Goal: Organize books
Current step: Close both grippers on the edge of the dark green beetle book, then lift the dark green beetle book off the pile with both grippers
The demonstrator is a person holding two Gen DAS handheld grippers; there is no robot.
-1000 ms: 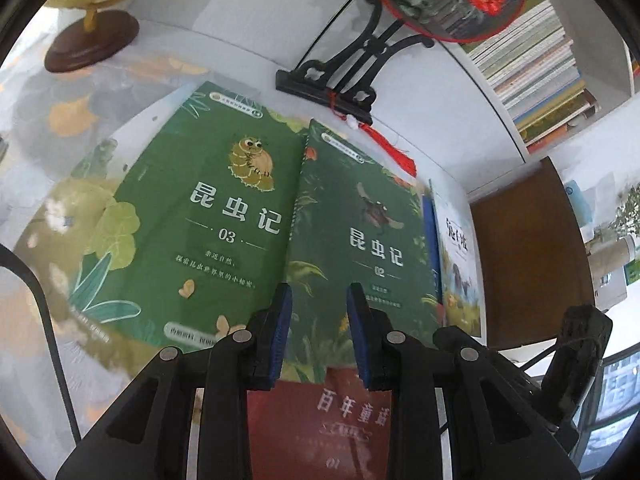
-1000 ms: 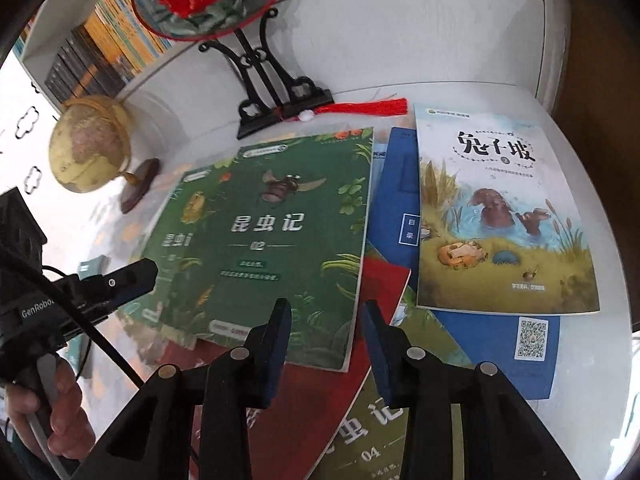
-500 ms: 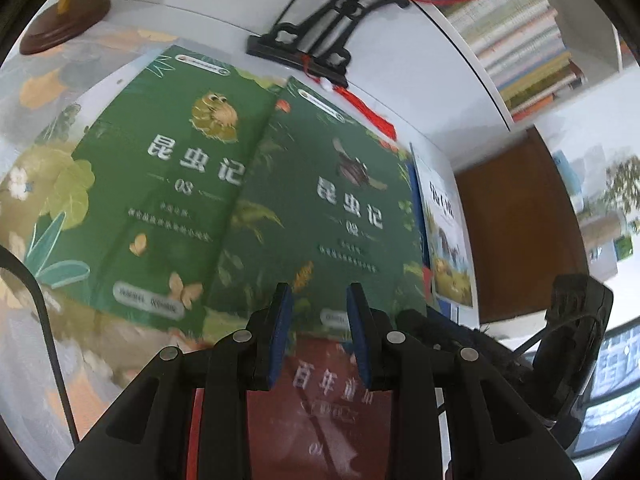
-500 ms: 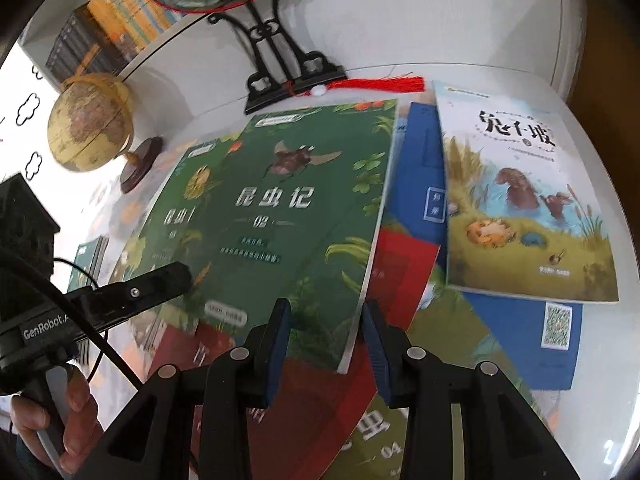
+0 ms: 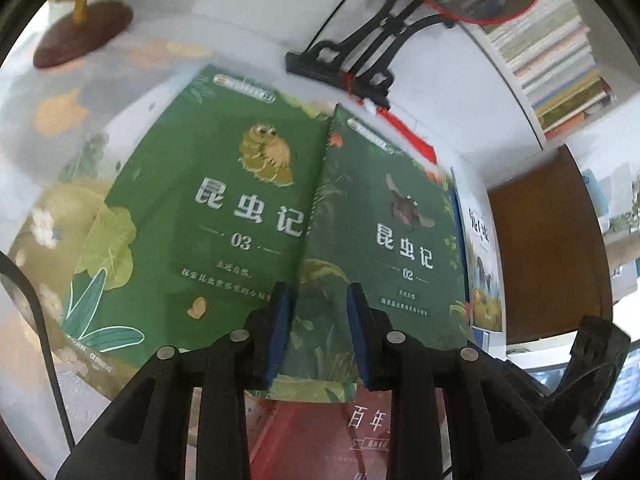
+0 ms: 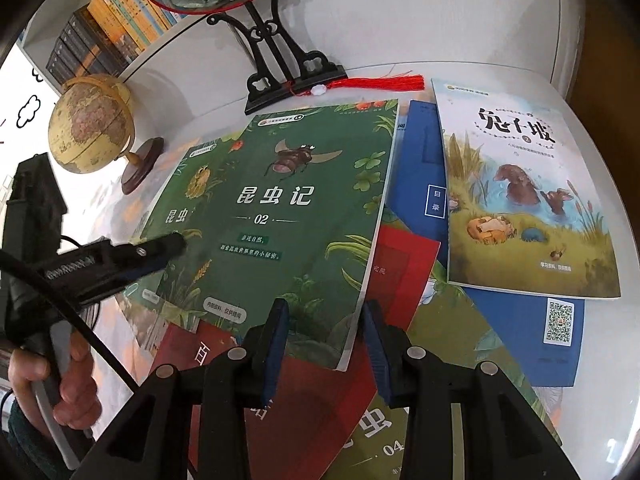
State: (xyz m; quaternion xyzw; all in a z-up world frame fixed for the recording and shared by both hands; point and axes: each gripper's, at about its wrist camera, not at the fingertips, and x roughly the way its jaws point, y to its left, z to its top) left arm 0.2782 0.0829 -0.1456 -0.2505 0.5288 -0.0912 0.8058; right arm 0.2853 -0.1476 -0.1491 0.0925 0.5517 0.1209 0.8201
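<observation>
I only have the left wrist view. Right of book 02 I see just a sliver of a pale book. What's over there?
Observer: A pale picture book lies face up, partly overlapping a blue book beneath it.
Operator: Anything hiding under the red book?
Observer: Yes, an olive book numbered 04 pokes out from under it, right by the right gripper.
Operator: Are its jaws on anything?
Observer: No, they stand apart above the books and grip nothing.
</observation>
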